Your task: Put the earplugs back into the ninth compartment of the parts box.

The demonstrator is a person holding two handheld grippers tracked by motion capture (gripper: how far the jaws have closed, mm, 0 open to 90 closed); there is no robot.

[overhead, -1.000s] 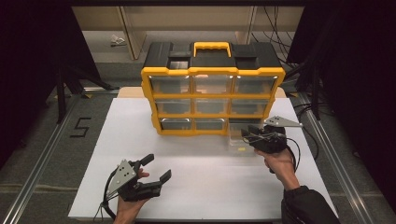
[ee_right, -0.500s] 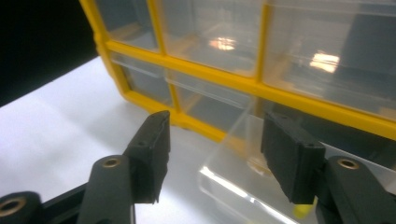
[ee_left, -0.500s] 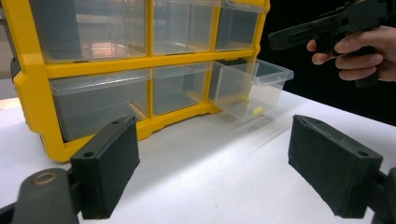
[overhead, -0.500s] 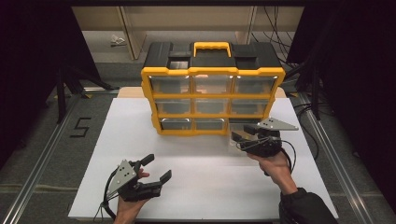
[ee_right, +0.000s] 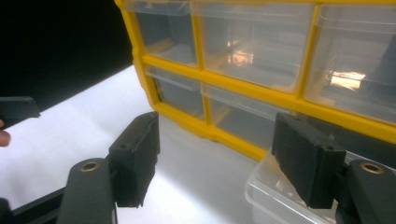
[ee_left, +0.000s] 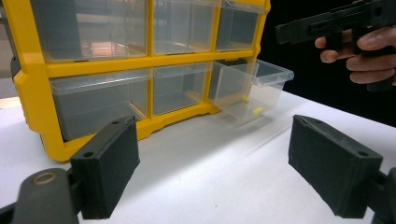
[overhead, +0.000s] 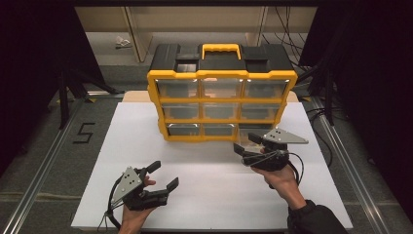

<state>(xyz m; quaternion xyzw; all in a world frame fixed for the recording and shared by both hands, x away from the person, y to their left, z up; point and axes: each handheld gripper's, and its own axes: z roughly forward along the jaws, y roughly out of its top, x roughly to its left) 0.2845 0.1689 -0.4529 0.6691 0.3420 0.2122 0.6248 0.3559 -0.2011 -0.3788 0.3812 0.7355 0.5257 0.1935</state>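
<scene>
Centrally, a yellow organizer (overhead: 221, 105) of clear drawers stands upright at the far side of the white table (overhead: 204, 195), its bottom right drawer (ee_left: 252, 88) pulled partway out with small yellow bits inside. Just before that drawer, the right gripper (overhead: 243, 146) hovers with jaws spread, gripping nothing. Low at the near edge, the left gripper (overhead: 163, 175) rests wide apart and empty, bare tabletop between them.

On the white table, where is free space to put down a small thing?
The white board is bare between the left claw and right claw, in front of the yellow organizer. It is crowded at the pulled-out bottom-right drawer, beside the right claw.
</scene>
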